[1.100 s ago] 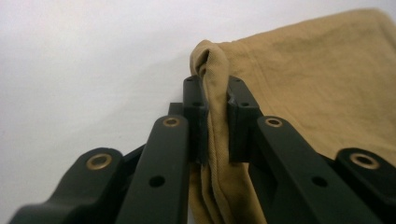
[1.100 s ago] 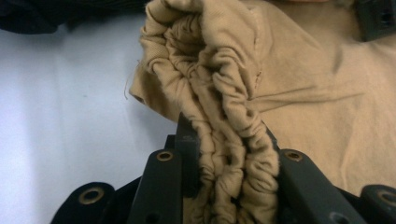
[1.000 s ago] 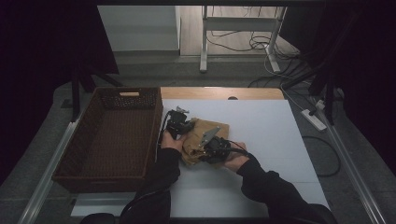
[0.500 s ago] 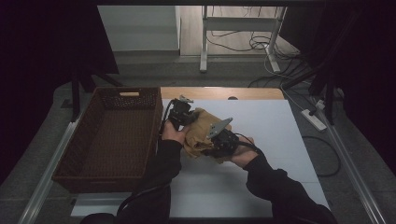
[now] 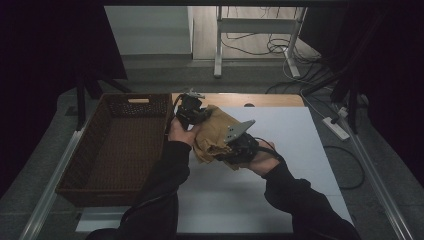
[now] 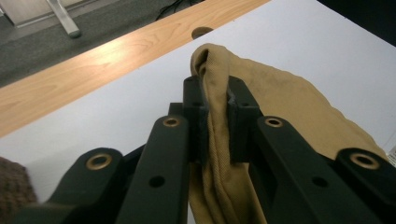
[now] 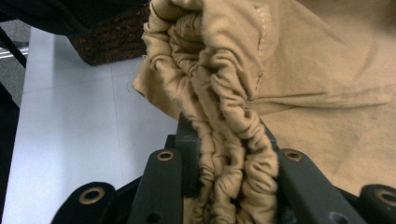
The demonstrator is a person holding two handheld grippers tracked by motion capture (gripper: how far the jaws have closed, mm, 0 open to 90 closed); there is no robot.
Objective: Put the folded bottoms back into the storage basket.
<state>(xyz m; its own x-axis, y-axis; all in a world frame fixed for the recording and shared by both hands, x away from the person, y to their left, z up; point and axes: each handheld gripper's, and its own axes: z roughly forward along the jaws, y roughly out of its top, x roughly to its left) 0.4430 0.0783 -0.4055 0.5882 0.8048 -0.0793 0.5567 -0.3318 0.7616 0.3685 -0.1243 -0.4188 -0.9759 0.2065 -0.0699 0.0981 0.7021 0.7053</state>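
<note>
A person holds one tan cloth (image 5: 216,131) up off the white worktop (image 5: 280,190) with two grippers. The left gripper (image 5: 189,111) pinches one edge of the cloth, and its own view shows a thin fold squeezed between the two black jaws. The right gripper (image 5: 239,148) pinches a thick, bunched-up part of the cloth, and in its view the wrinkled folds (image 7: 233,154) are packed tight between the jaws. So both grippers are pressed onto the same cloth, one at each end.

The cloth hangs between the two hands, just beside the brown basket (image 5: 100,150), near its right wall. The basket looks empty inside.

The step in hand seems to be lifting the cloth so it can go somewhere, most likely into the basket. The next move would need both hands to swing over to the left together, above the basket wall. Both grippers must keep their pinch until the cloth is over the basket, or it may drop onto the worktop.

Count: one cloth, one basket, two grippers, one worktop.
</note>
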